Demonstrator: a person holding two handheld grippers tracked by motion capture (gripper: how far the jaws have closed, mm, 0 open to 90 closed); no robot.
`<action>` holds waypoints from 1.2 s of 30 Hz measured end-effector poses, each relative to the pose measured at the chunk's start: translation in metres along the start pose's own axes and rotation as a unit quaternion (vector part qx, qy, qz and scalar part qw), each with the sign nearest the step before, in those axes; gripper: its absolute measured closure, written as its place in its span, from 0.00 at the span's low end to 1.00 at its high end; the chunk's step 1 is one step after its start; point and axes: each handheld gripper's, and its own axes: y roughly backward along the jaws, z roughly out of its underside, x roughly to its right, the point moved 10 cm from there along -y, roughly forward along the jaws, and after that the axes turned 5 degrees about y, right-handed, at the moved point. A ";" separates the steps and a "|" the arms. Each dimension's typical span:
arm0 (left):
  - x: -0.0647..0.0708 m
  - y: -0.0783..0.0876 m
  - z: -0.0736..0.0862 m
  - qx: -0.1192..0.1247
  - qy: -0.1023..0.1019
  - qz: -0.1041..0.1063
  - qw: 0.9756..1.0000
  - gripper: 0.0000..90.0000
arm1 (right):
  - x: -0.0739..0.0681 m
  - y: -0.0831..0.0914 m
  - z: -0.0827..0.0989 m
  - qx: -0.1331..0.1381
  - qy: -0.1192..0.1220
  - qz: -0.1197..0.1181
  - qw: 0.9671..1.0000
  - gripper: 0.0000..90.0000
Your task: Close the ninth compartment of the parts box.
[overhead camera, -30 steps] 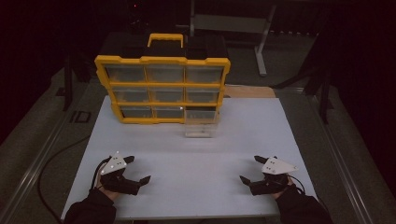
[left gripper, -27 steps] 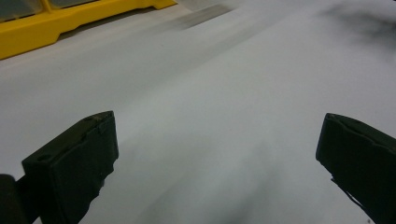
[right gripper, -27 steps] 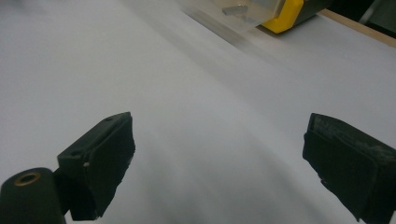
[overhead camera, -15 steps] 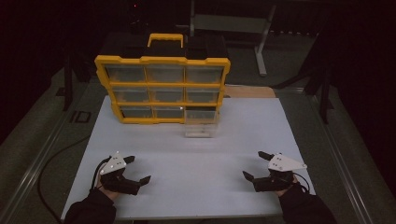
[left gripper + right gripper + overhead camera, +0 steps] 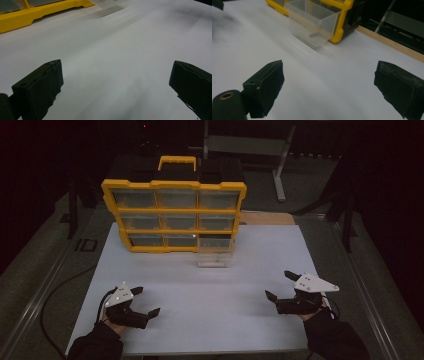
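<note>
A yellow plastic organiser case with a carry handle (image 5: 174,210) stands upright at the far side of the white bench (image 5: 210,290), its face a grid of nine clear drawers. The bottom right drawer, a clear plastic bin (image 5: 216,255), is pulled out toward the near side and rests on the bench top just in front of its slot. In the right gripper view that clear bin (image 5: 313,22) sits ahead and slightly left, with a small dark piece lying inside it; what the piece is cannot be told.

Near the front left corner, the left tongs (image 5: 146,301) are released, the two black jaws spread wide with only bare bench surface between them. They grip nothing. In the left gripper view the left tongs (image 5: 116,85) show that same broad gap, and the yellow base of the case (image 5: 42,13) runs across the far left corner.

Near the front right, the right tongs (image 5: 280,285) are likewise released, jaws wide apart and holding nothing, pointed left and toward the case. The right gripper view shows the right tongs (image 5: 329,87) over plain white bench, well apart from the bin.

Dark-sleeved hands hold both tools from the near edge.
</note>
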 end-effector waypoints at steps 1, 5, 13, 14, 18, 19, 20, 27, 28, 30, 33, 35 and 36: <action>0.000 0.000 0.000 -0.001 -0.001 0.000 1.000 0.00 | 0.000 0.000 -0.002 -0.001 0.001 0.001 1.000 0.10; 0.001 0.000 0.000 -0.002 -0.003 0.000 1.000 0.00 | -0.001 -0.001 -0.009 0.001 0.005 -0.001 1.000 0.10; 0.003 -0.002 0.002 -0.006 -0.004 0.004 1.000 0.00 | -0.007 -0.006 -0.037 0.022 0.004 0.010 1.000 0.10; 0.003 -0.001 0.002 -0.005 -0.005 0.004 1.000 0.00 | -0.010 -0.009 -0.041 0.023 0.007 0.009 1.000 0.10; 0.003 -0.001 0.001 -0.002 -0.006 0.004 1.000 0.00 | -0.015 -0.017 -0.050 0.027 0.007 0.004 1.000 0.10; 0.003 -0.001 0.001 0.000 -0.006 0.006 1.000 0.00 | -0.016 -0.019 -0.053 0.030 0.004 0.006 1.000 0.12; 0.003 -0.001 0.001 0.000 -0.006 0.005 1.000 0.00 | -0.016 -0.020 -0.056 0.032 0.002 0.009 0.999 0.12; 0.003 -0.001 0.001 -0.002 -0.008 0.004 1.000 0.00 | -0.026 -0.034 -0.067 0.032 0.010 0.006 0.999 0.12; 0.003 -0.001 0.001 0.000 -0.007 0.004 1.000 0.00 | -0.027 -0.036 -0.068 0.033 0.008 0.005 0.999 0.12; 0.003 0.000 0.001 0.002 -0.007 0.005 1.000 0.00 | -0.027 -0.039 -0.068 0.033 0.006 0.006 0.999 0.12; 0.002 0.000 0.000 0.003 -0.006 0.004 1.000 0.00 | -0.030 -0.054 -0.064 0.034 -0.013 0.017 0.999 0.11; 0.002 0.000 0.000 0.003 -0.006 0.004 1.000 0.00 | -0.029 -0.057 -0.063 0.033 -0.015 0.027 0.999 0.11; 0.002 0.000 0.000 0.003 -0.007 0.003 1.000 0.00 | -0.029 -0.060 -0.061 0.031 -0.016 0.032 0.999 0.12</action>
